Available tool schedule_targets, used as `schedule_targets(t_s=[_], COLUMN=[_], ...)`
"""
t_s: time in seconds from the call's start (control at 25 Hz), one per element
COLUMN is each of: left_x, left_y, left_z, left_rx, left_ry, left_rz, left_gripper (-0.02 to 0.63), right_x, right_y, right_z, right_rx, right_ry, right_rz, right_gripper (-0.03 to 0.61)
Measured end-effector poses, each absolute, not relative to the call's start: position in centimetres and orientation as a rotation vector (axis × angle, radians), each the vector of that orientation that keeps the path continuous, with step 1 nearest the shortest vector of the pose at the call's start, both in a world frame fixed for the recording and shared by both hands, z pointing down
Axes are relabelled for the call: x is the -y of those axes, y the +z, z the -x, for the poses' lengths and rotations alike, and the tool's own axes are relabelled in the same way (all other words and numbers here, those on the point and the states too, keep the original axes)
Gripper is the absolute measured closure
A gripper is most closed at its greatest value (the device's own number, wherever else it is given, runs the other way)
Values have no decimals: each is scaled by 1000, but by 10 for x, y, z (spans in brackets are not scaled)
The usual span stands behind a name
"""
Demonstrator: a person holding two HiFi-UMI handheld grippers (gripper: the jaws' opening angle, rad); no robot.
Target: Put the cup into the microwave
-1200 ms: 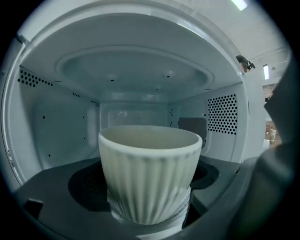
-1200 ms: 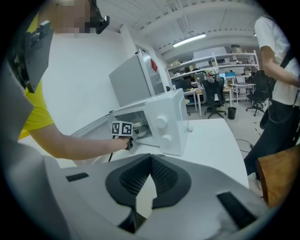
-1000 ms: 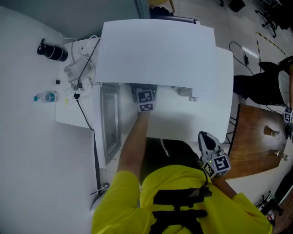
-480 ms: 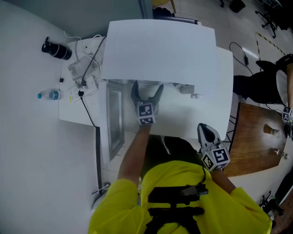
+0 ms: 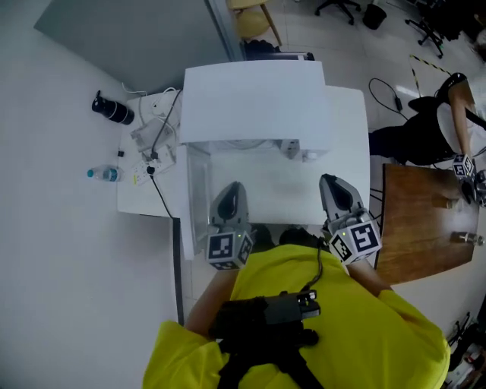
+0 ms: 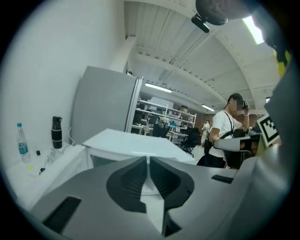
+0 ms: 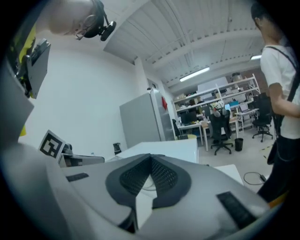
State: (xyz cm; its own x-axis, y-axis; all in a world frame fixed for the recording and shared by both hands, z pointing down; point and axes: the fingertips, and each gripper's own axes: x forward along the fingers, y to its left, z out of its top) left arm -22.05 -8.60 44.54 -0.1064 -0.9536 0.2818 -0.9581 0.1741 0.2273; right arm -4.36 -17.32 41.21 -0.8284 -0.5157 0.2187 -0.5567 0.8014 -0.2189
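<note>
The white microwave (image 5: 254, 91) stands on a white table (image 5: 351, 144), with its door (image 5: 199, 201) swung open at the left. No cup shows in any view; the microwave's inside is hidden from above. My left gripper (image 5: 230, 191) is held back near my body, in front of the open door, its jaws closing with nothing between them. In the left gripper view its tips (image 6: 148, 161) meet, and the microwave (image 6: 131, 143) lies beyond. My right gripper (image 5: 332, 184) hovers over the table's front edge, shut and empty (image 7: 150, 159).
A black bottle (image 5: 112, 109), a water bottle (image 5: 102, 174) and a power strip with cables (image 5: 152, 144) lie on the side table at the left. A wooden table (image 5: 425, 216) and a person (image 5: 429, 125) are at the right. A chair (image 5: 254, 23) stands behind the microwave.
The left gripper drew back out of the microwave's front toward my body and rose, its open jaws closing. The right gripper rose beside it. The view shifted, so the microwave looks smaller.
</note>
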Motion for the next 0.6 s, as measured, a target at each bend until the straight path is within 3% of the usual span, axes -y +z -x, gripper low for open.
schedule_targets(t_s=[0.04, 0.32, 0.6], left_x=[86, 82, 82], left_y=[424, 329, 353], left_z=[221, 233, 255], left_rx=[2101, 2103, 2125], left_ry=[-14, -116, -82], left_rz=[-1835, -1970, -1938], left_gripper=[611, 611, 611], right_x=[174, 169, 166], right_y=[395, 317, 330], right_z=[44, 47, 58], right_rx=[2872, 2981, 2924], right_ry=[385, 285, 304], right_rz=[-862, -927, -952], right_gripper=[574, 574, 575])
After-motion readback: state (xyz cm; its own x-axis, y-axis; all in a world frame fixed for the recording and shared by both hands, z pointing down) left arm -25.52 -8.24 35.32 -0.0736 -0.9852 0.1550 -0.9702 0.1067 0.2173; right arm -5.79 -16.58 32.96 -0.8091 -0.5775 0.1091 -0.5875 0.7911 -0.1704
